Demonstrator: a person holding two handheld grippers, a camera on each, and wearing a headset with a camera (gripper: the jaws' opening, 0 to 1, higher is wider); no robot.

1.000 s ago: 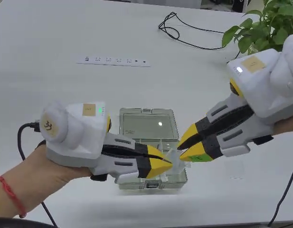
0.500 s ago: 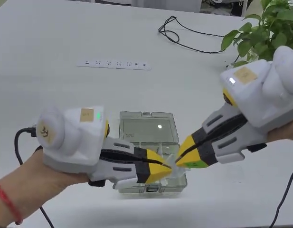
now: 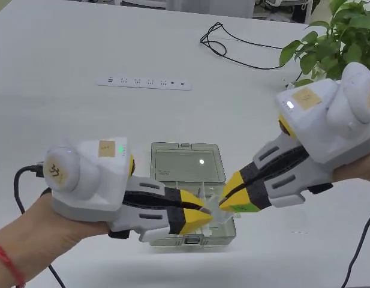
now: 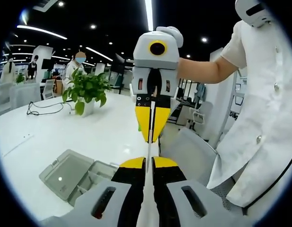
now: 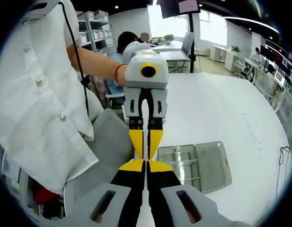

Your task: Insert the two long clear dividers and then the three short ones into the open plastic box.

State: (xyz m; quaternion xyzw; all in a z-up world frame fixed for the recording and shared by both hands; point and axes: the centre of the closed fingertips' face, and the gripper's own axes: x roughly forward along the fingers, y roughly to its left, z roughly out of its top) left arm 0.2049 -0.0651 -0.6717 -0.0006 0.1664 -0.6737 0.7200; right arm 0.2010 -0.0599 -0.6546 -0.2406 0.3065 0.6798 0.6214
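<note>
Two tools meet at the lower centre of the head view: the left tool (image 3: 204, 215) and the right tool (image 3: 224, 203). One clear divider (image 3: 213, 205) sits between their tips. There is one open plastic box (image 3: 187, 161), one power strip (image 3: 143, 81), one black cable (image 3: 232, 48) and, at upper right, one potted plant (image 3: 331, 33).

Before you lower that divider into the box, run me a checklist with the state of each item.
1. Grip of the left claw on the divider: shut, ok.
2. Grip of the right claw on its other end: shut, ok.
3. The box open, lid flat behind it: ok.
4. The divider over the box: ok.
5. The divider lined up with its slots: cannot tell, the claws hide them.
</note>
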